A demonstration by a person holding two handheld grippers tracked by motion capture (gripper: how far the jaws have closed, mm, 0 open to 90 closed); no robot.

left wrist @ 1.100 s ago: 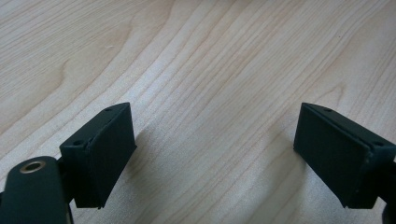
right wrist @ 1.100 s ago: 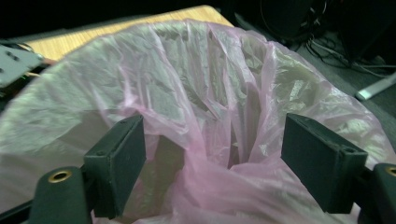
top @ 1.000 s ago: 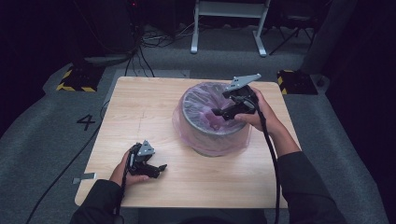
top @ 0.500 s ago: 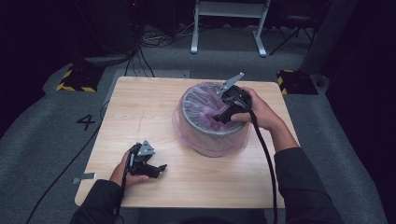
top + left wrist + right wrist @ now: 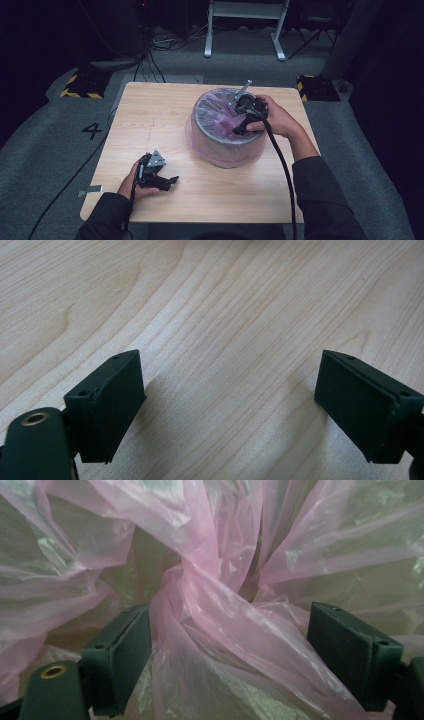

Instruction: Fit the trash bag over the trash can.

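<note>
My right claw (image 5: 230, 652) open inside round grey bin (image 5: 227, 142), astride twisted fold of thin pink plastic liner (image 5: 210, 605). Liner light, limp, slippery, tears easily; pinch bunched twist. Left claw (image 5: 230, 407) open, empty, beside bin.

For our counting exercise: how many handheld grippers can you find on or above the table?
2. The left gripper rests on the wooden table near its front left edge. The right gripper reaches into the pink bag lining the round bin.

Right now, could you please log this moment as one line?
right tongs: open, inside bin, astride pink liner fold | left tongs: open, on table
</note>
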